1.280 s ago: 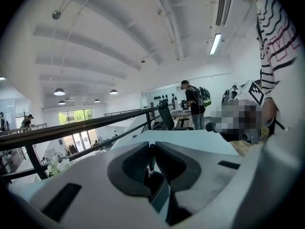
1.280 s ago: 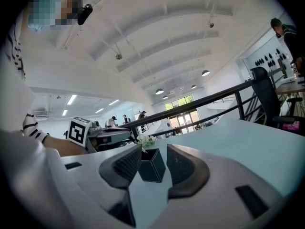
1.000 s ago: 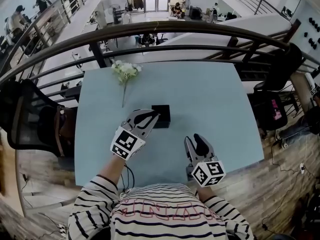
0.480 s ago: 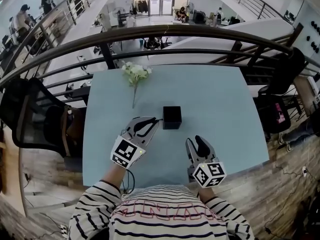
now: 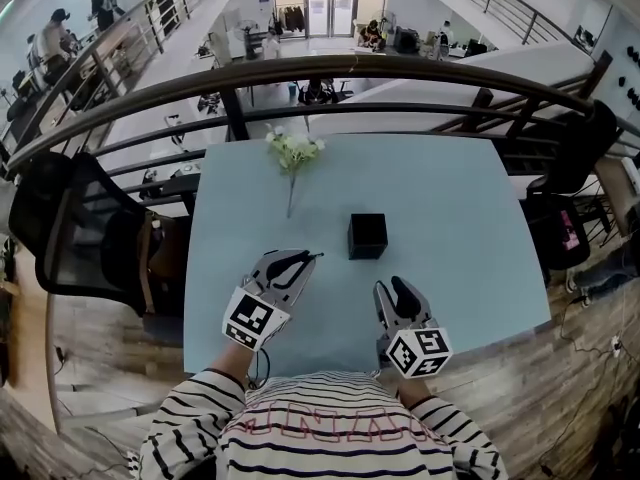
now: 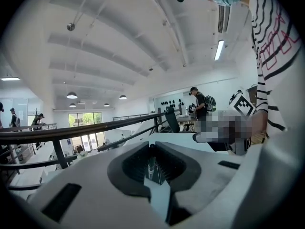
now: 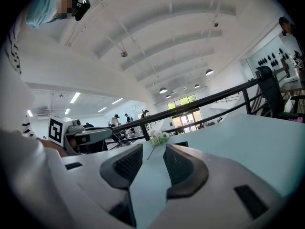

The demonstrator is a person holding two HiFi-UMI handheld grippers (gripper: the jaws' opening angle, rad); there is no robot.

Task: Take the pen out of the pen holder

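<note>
The black cube pen holder [image 5: 367, 235] stands upright near the middle of the light blue table [image 5: 450, 198]. My left gripper [image 5: 303, 259] is to its left and nearer me, apart from it. Its jaws are nearly together, shut on a thin dark pen [image 5: 314, 256] whose tip pokes out toward the holder. In the left gripper view the jaws [image 6: 153, 156] leave only a narrow slit. My right gripper [image 5: 390, 288] hovers at the near edge, below the holder. Its jaws are wide and closing slightly, with nothing between them [image 7: 148, 163]. The holder [image 7: 183, 143] shows just past the right jaw.
A white flower [image 5: 293, 153] on a long stem lies at the table's far left, also in the right gripper view [image 7: 158, 138]. A dark railing [image 5: 330, 68] runs behind the table. A black chair [image 5: 70, 228] stands at the left, another [image 5: 560, 228] at the right.
My left gripper has drawn back from the pen holder, to the left and toward me, with the pen tip now outside the holder. The right gripper has shifted left along the near edge.
</note>
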